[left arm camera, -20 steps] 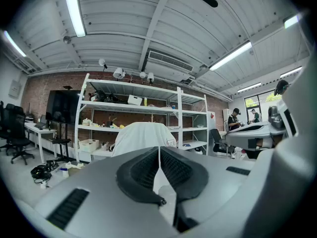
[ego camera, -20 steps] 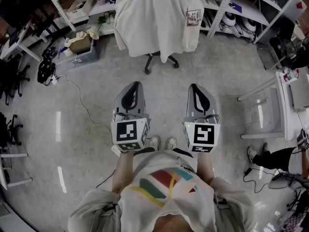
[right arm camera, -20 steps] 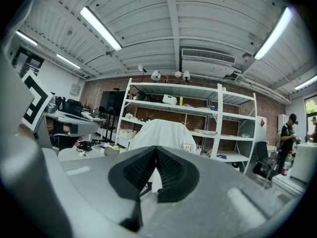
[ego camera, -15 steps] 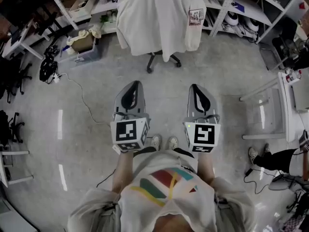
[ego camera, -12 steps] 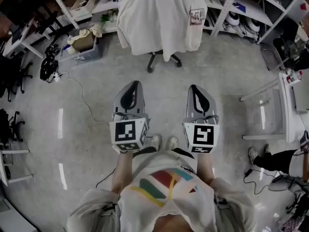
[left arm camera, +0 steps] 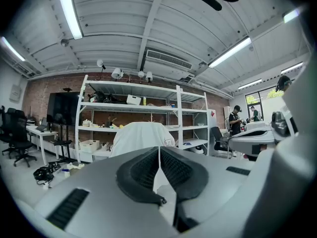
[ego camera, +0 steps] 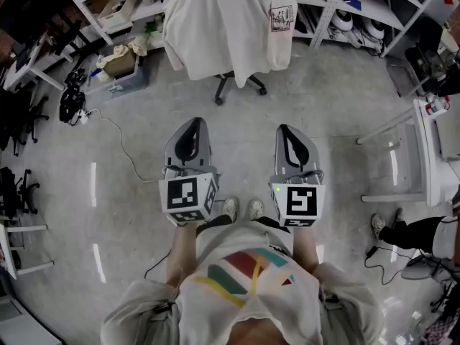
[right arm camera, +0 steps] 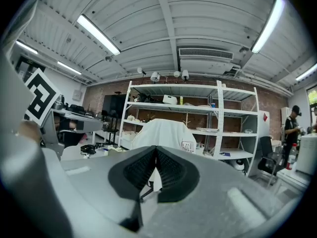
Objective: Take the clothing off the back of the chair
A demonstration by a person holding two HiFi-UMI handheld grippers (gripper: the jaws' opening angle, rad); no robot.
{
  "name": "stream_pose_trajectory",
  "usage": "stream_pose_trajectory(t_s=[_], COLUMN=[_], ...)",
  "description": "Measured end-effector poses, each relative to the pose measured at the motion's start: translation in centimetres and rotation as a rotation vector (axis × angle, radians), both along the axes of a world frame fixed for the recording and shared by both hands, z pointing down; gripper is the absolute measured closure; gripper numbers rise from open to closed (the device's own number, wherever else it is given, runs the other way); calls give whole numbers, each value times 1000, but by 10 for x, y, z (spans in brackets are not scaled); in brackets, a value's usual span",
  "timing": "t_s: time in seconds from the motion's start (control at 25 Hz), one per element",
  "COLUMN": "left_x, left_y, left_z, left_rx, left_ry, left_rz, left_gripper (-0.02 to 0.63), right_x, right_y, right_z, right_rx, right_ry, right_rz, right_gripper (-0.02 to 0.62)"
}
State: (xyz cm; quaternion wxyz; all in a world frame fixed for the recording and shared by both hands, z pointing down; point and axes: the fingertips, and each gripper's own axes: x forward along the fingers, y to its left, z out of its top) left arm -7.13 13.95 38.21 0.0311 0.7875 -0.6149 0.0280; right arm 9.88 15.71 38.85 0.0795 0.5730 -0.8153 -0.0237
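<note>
Two grippers, left gripper (ego camera: 194, 123) and right gripper (ego camera: 287, 130), have their fingers clenched together, empty. White clothing (ego camera: 219, 24) hangs over the chair (ego camera: 233, 78) back, far ahead, well apart from them.

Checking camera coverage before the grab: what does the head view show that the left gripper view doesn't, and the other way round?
Head view only: the chair's wheeled base, a white cable across the floor, and the person's shoes.

Left gripper view only: ceiling light strips, an air-conditioning unit, a standing person at far right, and a close look at the left tongs, jaws together with nothing between them.

Both: the white garment draped over the chair back, untouched, with metal shelving behind it.
</note>
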Motion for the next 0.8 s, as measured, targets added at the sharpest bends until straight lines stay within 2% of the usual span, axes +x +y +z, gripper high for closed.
stream_pose_trajectory(t_s=[0.36,0.52,0.8], left_x=[52,53,43], left_y=[2,2,-39], left_z=[1,-6,5], left_rx=[29,42,49], left_ry=[-1,7,35], left_rz=[4,-2,-21], left_gripper=[584,584,584], right_x=[58,58,62], right_y=[-1,-1,-38], right_z=[13,7,18], right_rx=[6,24,15], right_ry=[1,-8,17], right_rz=[30,12,32], right_gripper=[591,591,591])
